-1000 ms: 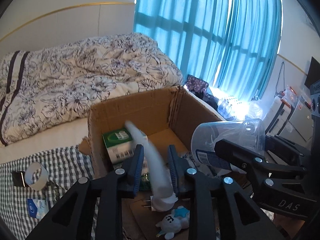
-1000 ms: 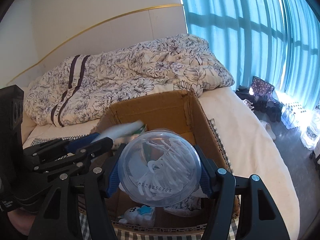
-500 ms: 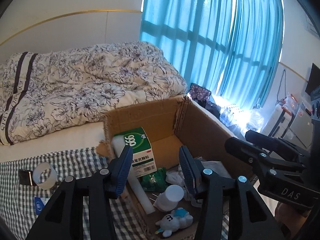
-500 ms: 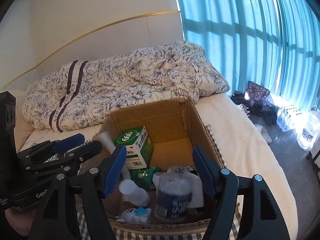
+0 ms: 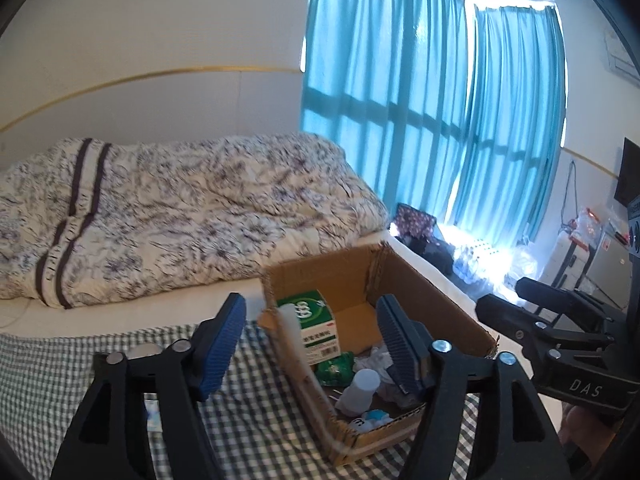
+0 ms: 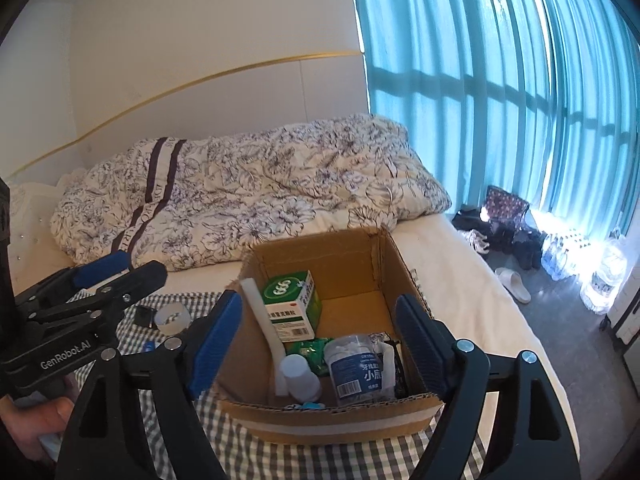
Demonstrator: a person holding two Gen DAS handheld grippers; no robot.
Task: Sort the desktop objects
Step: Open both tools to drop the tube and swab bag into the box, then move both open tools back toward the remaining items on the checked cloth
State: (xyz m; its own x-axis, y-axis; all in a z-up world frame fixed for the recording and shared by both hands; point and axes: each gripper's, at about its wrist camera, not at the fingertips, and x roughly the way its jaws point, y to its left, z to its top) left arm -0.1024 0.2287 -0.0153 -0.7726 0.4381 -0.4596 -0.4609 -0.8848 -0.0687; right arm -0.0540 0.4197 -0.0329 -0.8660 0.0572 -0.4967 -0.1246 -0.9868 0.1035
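A cardboard box (image 6: 404, 276) sits open on a checked cloth (image 6: 280, 456) spread over the bed, and both grippers hang above it with nothing in them. The left gripper (image 5: 310, 344) has its blue-padded fingers spread wide apart, framing the near left corner of the box; the right gripper (image 6: 320, 336) is just as wide open, its fingers straddling the front of the box. Inside, a green and white medicine carton (image 6: 292, 306) stands against the back left, with a long white tube (image 6: 262, 322) leaning along the left wall beside it. In front of the carton lies a small green packet (image 6: 310, 350), and next to that a clear round tub (image 6: 358, 368) with a blue label, lying among crumpled white wrapping. A small white bottle (image 6: 298, 374) lies near the front wall, and a little white and blue toy (image 5: 370, 420) shows just at the front edge. Outside the box, on the cloth to its left, a roll of clear tape (image 6: 173, 316) rests beside a small dark object I cannot make out. A flowered quilt (image 6: 248, 200) is heaped behind the box, and blue curtains (image 6: 500, 92) cover the window to the right. A hand (image 6: 36, 428) grips the left gripper's handle at the lower left of the right wrist view.
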